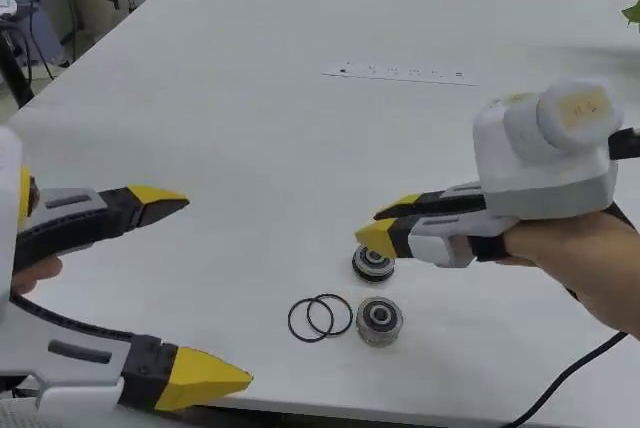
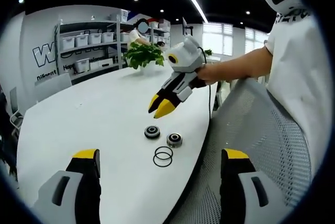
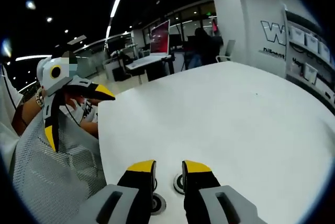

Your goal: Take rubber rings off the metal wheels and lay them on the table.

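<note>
Two metal wheels lie near the table's front edge, one [image 1: 373,263] behind the other [image 1: 380,320]. Beside the nearer wheel lie two black rubber rings [image 1: 320,316], overlapping. My right gripper [image 1: 385,225] hovers just above the farther wheel, its yellow-tipped jaws a narrow gap apart with nothing between them. In the right gripper view that wheel [image 3: 179,182] shows through the gap and the other wheel [image 3: 157,203] sits by the left jaw. My left gripper [image 1: 205,293] stands wide open at the left, empty, facing the rings [image 2: 163,156] and wheels [image 2: 152,131].
The white table [image 1: 250,98] has a flush socket strip [image 1: 400,73] farther back. The rings lie close to its front edge. A mesh chair [image 2: 246,124] stands at that edge. A potted plant [image 2: 144,54] is at the far end. A cable [image 1: 560,388] trails from the right gripper.
</note>
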`<state>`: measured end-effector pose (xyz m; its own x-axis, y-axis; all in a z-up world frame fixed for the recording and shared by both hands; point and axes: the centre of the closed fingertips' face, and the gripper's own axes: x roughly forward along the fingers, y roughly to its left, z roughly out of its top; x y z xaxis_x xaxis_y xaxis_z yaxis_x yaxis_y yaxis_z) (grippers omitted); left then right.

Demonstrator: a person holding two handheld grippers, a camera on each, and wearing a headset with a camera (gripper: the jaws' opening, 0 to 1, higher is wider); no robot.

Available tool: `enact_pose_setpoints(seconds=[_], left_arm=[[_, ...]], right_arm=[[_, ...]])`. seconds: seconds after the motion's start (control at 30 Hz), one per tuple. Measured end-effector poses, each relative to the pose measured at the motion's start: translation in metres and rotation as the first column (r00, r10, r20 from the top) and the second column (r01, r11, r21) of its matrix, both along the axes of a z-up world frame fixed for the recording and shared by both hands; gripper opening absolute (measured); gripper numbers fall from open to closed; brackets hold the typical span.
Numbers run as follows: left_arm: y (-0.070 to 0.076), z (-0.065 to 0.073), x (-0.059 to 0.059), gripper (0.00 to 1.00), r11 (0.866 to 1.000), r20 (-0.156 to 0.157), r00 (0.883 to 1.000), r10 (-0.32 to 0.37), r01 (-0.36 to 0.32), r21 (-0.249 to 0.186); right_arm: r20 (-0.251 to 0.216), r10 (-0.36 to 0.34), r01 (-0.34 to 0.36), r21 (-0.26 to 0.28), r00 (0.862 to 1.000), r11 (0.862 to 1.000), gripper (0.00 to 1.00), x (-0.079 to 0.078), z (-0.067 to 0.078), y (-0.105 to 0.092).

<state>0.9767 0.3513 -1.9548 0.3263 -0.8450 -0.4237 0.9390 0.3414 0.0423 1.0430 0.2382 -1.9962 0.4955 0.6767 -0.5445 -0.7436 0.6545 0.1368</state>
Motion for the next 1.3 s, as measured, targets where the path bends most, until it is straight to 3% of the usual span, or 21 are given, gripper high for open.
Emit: enact_pose_setpoints(seconds=[0.23, 0.43, 0.6, 0.8, 1.0, 1.17, 1.3], left_arm=[[0.001, 0.021, 0.017, 0.94, 1.0, 0.068, 0.998, -0.009, 0.007, 0.025], [-0.003, 0.031, 0.024, 0.94, 0.999, 0.091, 0.996, -0.019, 0.016, 0.029], [-0.01, 0.042, 0.031, 0.95, 0.998, 0.121, 0.991, -0.054, 0.05, 0.037], [-0.026, 0.054, 0.043, 0.95, 0.994, 0.142, 0.985, -0.101, 0.095, 0.047], [-0.042, 0.062, 0.058, 0.93, 0.991, 0.164, 0.978, -0.13, 0.126, 0.035], [-0.059, 0.056, 0.07, 0.85, 0.99, 0.162, 0.976, -0.144, 0.142, 0.021], [-0.073, 0.047, 0.078, 0.83, 0.987, 0.159, 0.974, -0.161, 0.16, 0.019]], right_arm=[[0.044, -0.042, 0.042, 0.015, 0.998, 0.999, 0.2, 0.011, 0.018, -0.015], [0.088, -0.083, 0.078, 0.066, 0.993, 0.995, 0.2, 0.023, 0.04, -0.021], [0.114, -0.109, 0.092, 0.149, 0.988, 0.985, 0.22, 0.034, 0.061, -0.022], [0.161, -0.1, 0.07, 0.18, 0.982, 0.981, 0.28, 0.041, 0.07, -0.018], [0.2, -0.071, 0.035, 0.177, 0.977, 0.984, 0.31, 0.045, 0.063, -0.021], [0.168, -0.075, 0.039, 0.211, 0.983, 0.977, 0.33, 0.041, 0.039, -0.028], [0.13, -0.054, 0.03, 0.177, 0.99, 0.984, 0.31, 0.036, 0.017, -0.033]])
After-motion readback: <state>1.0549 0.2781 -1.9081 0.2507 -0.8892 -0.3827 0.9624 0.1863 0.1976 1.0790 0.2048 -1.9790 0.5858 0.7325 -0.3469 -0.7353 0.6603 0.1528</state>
